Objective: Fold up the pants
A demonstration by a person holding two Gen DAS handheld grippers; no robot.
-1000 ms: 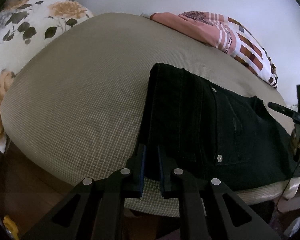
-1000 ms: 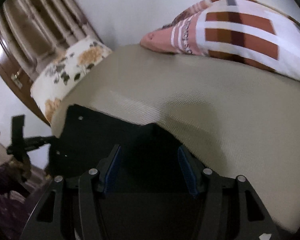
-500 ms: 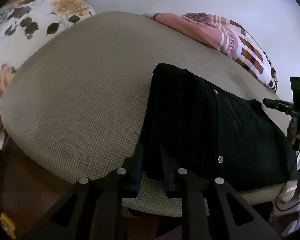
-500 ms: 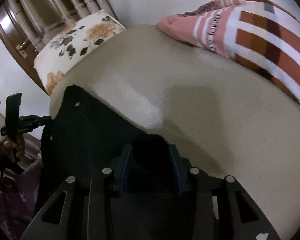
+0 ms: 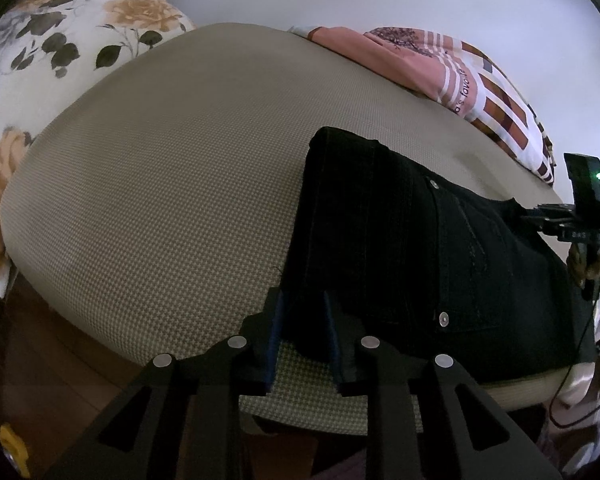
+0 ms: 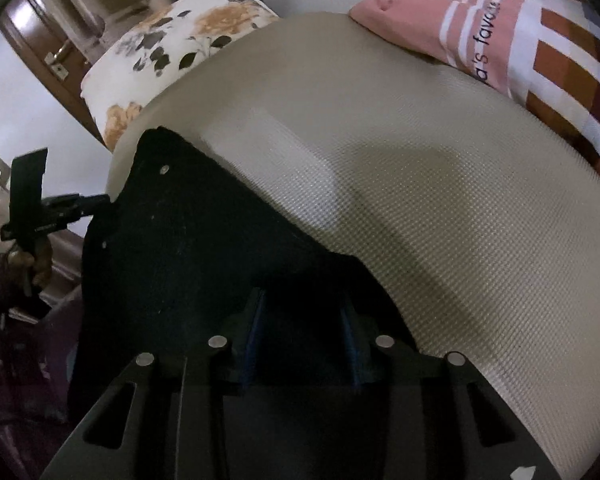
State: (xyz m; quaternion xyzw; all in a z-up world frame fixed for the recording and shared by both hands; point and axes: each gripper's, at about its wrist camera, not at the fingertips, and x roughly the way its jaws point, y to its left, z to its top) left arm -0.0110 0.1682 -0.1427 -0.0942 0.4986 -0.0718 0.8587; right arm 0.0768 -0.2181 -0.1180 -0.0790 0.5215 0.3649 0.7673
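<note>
Black pants (image 5: 400, 240) lie folded near the front edge of a beige mattress (image 5: 160, 200). In the left wrist view my left gripper (image 5: 302, 295) straddles the pants' near left corner. Its jaws are opening and the cloth lies loose between the pads. In the right wrist view the pants (image 6: 180, 248) run off to the left, and my right gripper (image 6: 302, 298) is closing on a bunched ridge of the black cloth at their right end. Each gripper also shows small in the other view: the right gripper (image 5: 524, 214) at the far right, the left gripper (image 6: 100, 200) at the far left.
A floral pillow (image 5: 60, 40) lies at the mattress's left end, and a pink and brown striped blanket (image 5: 488, 92) lies along the back by a white wall. The mattress (image 6: 420, 180) drops to a wooden floor (image 5: 40, 360) at the front. A wooden door (image 6: 40, 40) stands behind the pillow.
The left jaws have spread apart and let the pants' corner go slack. The right gripper slid over the pants while its jaws narrowed on the cloth.
</note>
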